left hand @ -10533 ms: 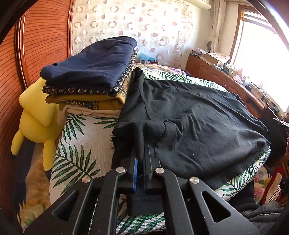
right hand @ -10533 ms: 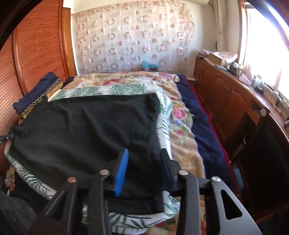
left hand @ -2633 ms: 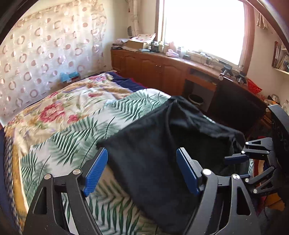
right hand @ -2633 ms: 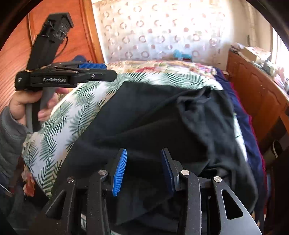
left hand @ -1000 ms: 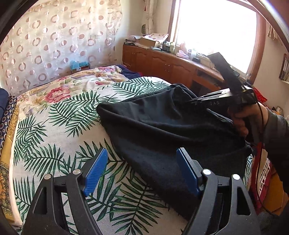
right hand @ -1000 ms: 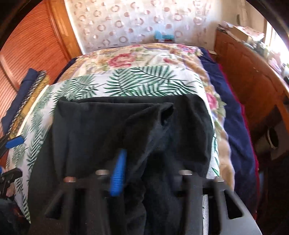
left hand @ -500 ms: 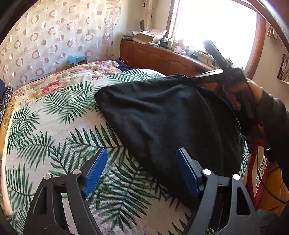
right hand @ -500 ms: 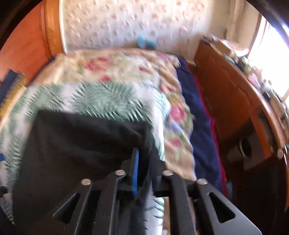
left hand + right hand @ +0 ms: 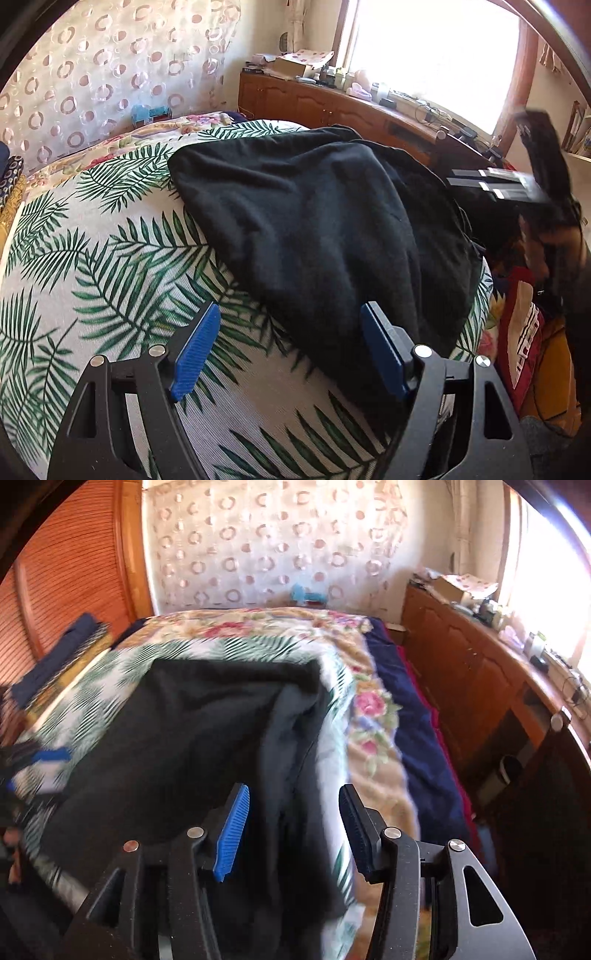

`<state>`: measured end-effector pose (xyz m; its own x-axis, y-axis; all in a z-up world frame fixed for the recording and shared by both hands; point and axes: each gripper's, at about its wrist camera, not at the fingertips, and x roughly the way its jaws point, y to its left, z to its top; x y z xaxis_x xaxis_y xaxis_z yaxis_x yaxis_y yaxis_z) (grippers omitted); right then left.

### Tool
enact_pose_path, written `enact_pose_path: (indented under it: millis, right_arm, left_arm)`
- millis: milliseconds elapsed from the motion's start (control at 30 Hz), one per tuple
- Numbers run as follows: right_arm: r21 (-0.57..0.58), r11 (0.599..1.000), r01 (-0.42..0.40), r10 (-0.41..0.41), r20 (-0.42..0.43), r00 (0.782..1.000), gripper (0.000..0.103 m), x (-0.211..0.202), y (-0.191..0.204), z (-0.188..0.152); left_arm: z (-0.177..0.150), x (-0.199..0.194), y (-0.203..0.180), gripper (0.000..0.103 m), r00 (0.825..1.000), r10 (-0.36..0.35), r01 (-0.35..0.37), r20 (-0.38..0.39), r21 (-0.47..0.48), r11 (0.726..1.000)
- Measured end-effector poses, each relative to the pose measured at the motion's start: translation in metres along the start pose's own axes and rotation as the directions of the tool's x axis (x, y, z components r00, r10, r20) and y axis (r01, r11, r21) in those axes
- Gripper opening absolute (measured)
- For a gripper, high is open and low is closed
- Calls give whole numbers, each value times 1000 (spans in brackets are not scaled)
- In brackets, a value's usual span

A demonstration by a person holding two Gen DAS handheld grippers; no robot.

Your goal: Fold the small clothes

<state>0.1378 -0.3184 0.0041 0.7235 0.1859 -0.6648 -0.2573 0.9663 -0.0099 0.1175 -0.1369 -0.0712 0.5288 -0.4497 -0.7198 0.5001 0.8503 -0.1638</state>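
Observation:
A black garment (image 9: 314, 221) lies folded over on the palm-leaf sheet (image 9: 110, 258) of a bed. My left gripper (image 9: 290, 314) hovers open above the garment's near edge, and its right pad overlaps the cloth without pressing it. In the right wrist view the same garment (image 9: 207, 731) fills the middle. My right gripper (image 9: 293, 794) stands over its right-hand fold with its jaws opening; the cloth lies below and between them, untouched by the pads. The right gripper (image 9: 495, 184) shows blurred at the far right of the left wrist view.
A stack of folded clothes (image 9: 62, 653) sits at the bed's left side by a wooden headboard. A floral blanket (image 9: 373, 716) and a navy one (image 9: 413, 720) cover the right side. Wooden cabinets (image 9: 461, 672) run under the window. Bags (image 9: 524, 332) lie beside the bed.
My right gripper let go of the garment's fold, opened and drew back to the right. The fold now rests on the garment. My left gripper edged closer to the cloth.

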Motion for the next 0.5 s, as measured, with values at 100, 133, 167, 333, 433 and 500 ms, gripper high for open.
enact_pose_path:
  millis: [100,133,167,333,433,500]
  right_arm:
    - [-16,999,-31,31,-26,999,52,-10,-1,-24]
    - [-33,999,-30,28,-37,999,52,-9,0,-31]
    - [-45,999,-27,25,-46,999,51,-11,-1,-39]
    - [-56,997,-62,59,-59,997,2,-6,-6,-52]
    - [-38,999,-29,29,-7,1000,1,-29,-16,-54]
    - [-20,1000,-10,10,9,1000,1,-40,-25,-58]
  left_arm:
    - [-4,-5,-6,79,1000,20,-20,7,-2,1000]
    - [-5,-6,-7,79,1000,24,-24,8,-3,1000]
    - [-6,-8,-9,79,1000,26,-26,8,-4,1000]
    - [-10,-12,-13,79,999,36,-36,0,2,999]
    - [-13,-11,-13,79,1000,28,-28,-8,-2,1000]
    - [-18,-9,-14,79,1000,17,-18,-20,-13,1000]
